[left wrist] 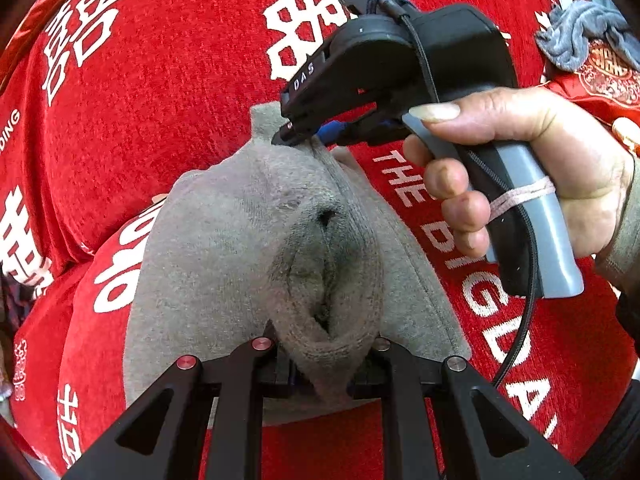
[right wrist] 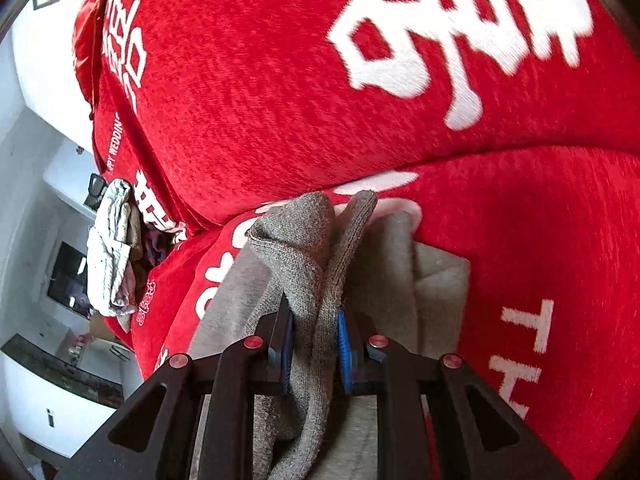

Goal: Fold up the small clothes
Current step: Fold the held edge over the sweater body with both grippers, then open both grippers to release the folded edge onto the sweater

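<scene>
Nearest my left wrist camera, the left gripper (left wrist: 326, 364) has its two black fingers clamped on a bunched fold of the grey sock (left wrist: 248, 248), which spreads away from me over the red cover (left wrist: 168, 92) printed with white characters and English lettering. At the sock's far end I see the right gripper (left wrist: 294, 134), its tips pinched on the cuff edge, with the person's right hand (left wrist: 516, 184) wrapped round its grey and black handle on the right side. Far right, a crumpled blue-grey cloth (left wrist: 580, 36) lies on the cover. From my right wrist camera, the right gripper (right wrist: 314, 354) sits nearest, its blue-padded fingers (right wrist: 344, 344) closed on a ridge of the grey sock (right wrist: 304, 248) that rises between them, the rest lying flat on the red cover (right wrist: 260, 100) beneath. To the left, a rumpled whitish garment (right wrist: 110, 252) hangs at the cover's edge, well apart from the sock.
</scene>
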Action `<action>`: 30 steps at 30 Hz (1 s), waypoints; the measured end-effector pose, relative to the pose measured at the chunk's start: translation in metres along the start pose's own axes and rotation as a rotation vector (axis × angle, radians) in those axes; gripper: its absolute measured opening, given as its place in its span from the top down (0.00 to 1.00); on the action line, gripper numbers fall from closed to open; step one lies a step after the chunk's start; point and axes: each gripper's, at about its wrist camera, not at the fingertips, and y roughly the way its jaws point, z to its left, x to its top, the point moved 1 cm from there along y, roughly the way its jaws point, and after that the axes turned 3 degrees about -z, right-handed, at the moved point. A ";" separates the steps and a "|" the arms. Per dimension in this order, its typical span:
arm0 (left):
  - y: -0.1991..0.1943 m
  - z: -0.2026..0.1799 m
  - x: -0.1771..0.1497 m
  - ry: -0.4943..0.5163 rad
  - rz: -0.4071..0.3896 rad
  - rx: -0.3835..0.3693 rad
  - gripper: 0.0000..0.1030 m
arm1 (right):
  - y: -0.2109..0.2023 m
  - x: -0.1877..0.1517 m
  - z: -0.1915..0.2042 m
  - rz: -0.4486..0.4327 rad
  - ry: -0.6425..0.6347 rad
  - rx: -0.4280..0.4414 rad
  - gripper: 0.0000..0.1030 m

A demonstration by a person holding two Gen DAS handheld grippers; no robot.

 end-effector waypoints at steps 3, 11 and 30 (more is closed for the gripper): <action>-0.002 -0.007 0.001 0.014 -0.002 0.010 0.83 | -0.001 -0.004 -0.010 -0.010 0.026 0.014 0.81; 0.001 -0.029 -0.007 0.100 -0.026 0.087 0.83 | -0.006 -0.010 -0.022 -0.036 0.063 0.036 0.81; -0.020 -0.004 0.005 -0.019 -0.035 -0.051 0.20 | -0.045 -0.008 -0.029 -0.092 0.086 -0.113 0.60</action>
